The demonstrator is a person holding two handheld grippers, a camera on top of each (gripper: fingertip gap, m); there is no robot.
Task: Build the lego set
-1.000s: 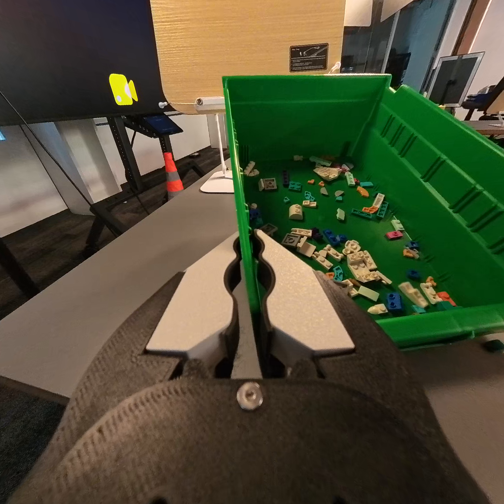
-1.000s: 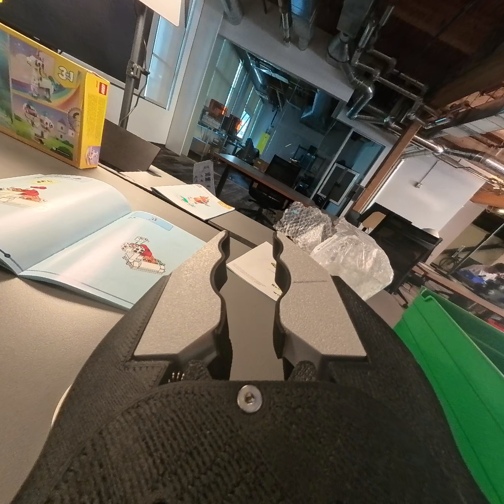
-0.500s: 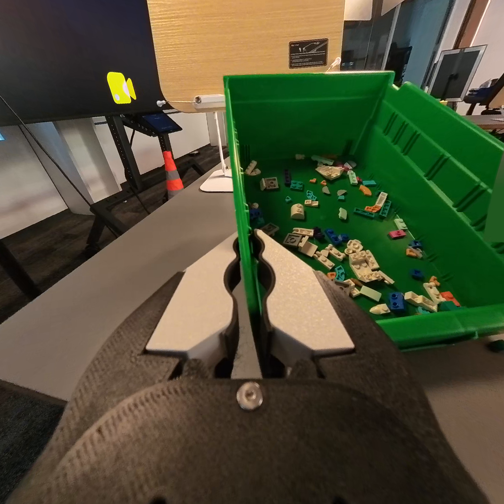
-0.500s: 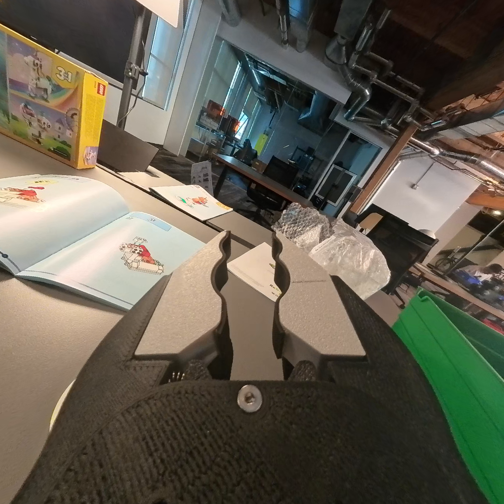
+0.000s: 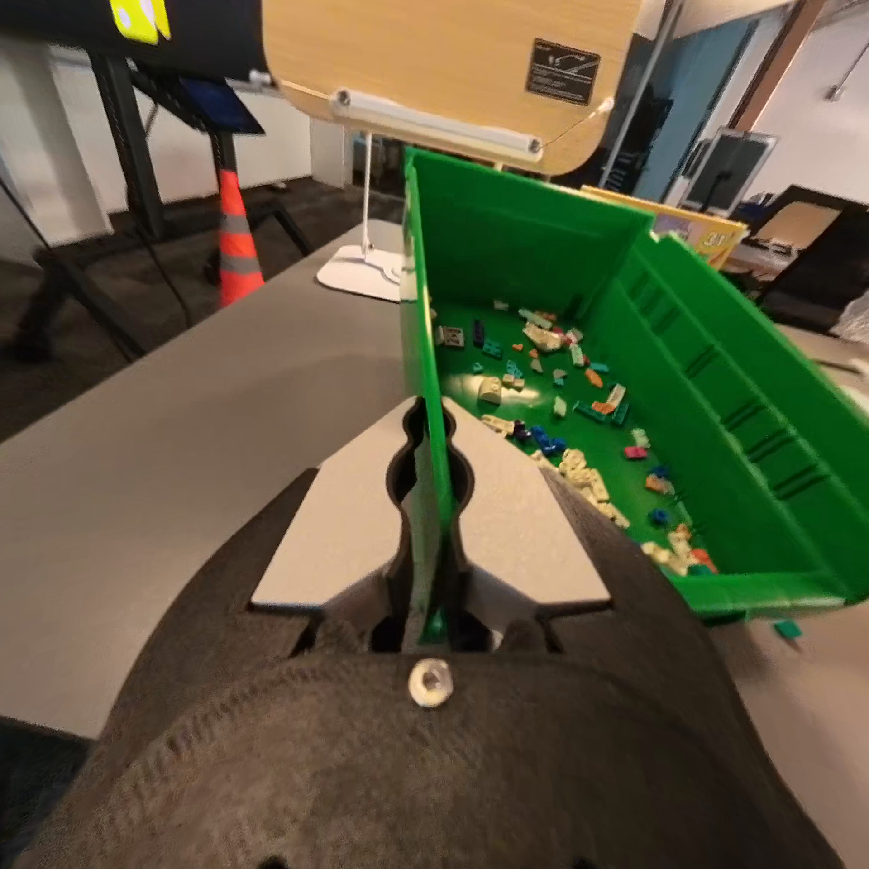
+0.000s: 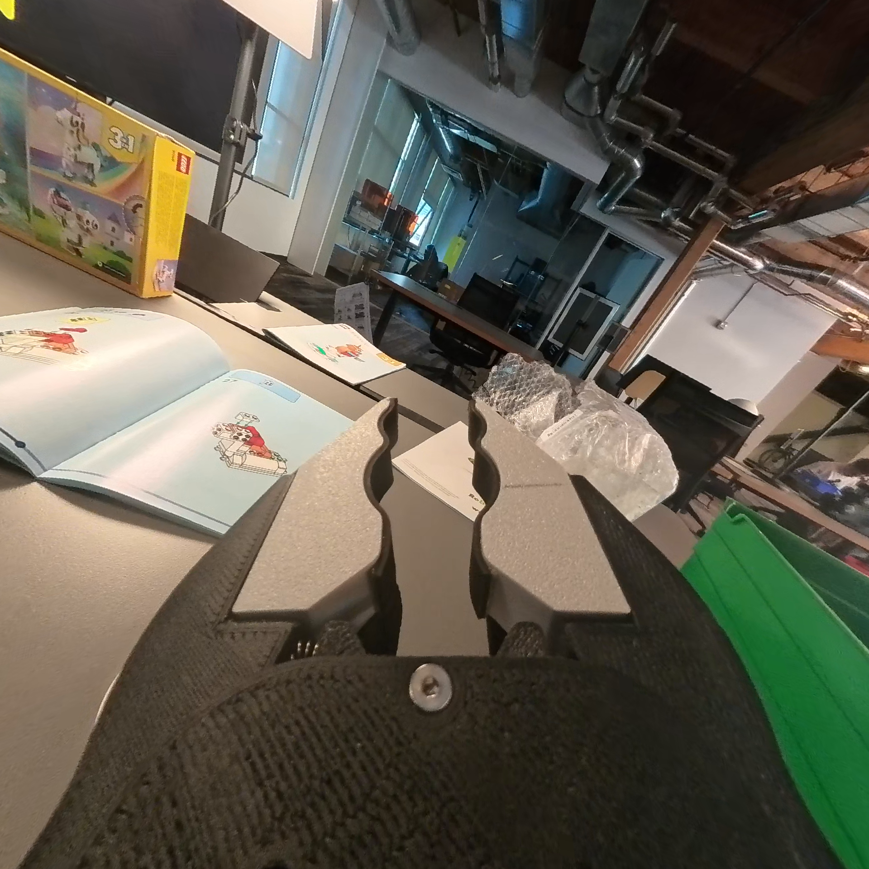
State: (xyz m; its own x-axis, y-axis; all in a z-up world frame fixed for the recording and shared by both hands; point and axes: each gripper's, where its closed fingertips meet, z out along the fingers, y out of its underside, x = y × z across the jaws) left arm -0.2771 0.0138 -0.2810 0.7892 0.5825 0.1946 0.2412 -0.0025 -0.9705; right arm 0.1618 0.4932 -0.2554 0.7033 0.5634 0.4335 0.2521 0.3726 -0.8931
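From the left wrist view, the left gripper (image 5: 430, 414) has its jaws pressed together on the near side wall of the green bin (image 5: 733, 423), one finger outside the wall and one inside. The bin looks tipped, its far end higher than the near lip. Loose lego pieces (image 5: 578, 437) in cream, blue, teal and orange lie scattered across its floor, with a cluster gathered toward the low front edge. One small teal piece (image 5: 787, 628) lies on the grey table (image 5: 188, 470) just outside the bin's front lip. Behind the bin stands a wooden panel (image 5: 446, 61) on a thin white stand (image 5: 362, 277), and an orange traffic cone (image 5: 237, 244) is on the floor beyond the table.

From the right wrist view, the right gripper (image 6: 431, 409) hangs low over the table (image 6: 94, 588) with its jaws apart and nothing between them. An open instruction booklet (image 6: 141, 414) with pale blue pages lies to its left, and a second, thinner booklet (image 6: 338, 352) sits farther back. The yellow lego box (image 6: 94, 188) stands upright at the far left. Ahead of the fingers lies a white sheet (image 6: 442, 470), and beside it a heap of clear bubble wrap and plastic bags (image 6: 588, 432). The bin's green edge (image 6: 776, 635) shows at the right.
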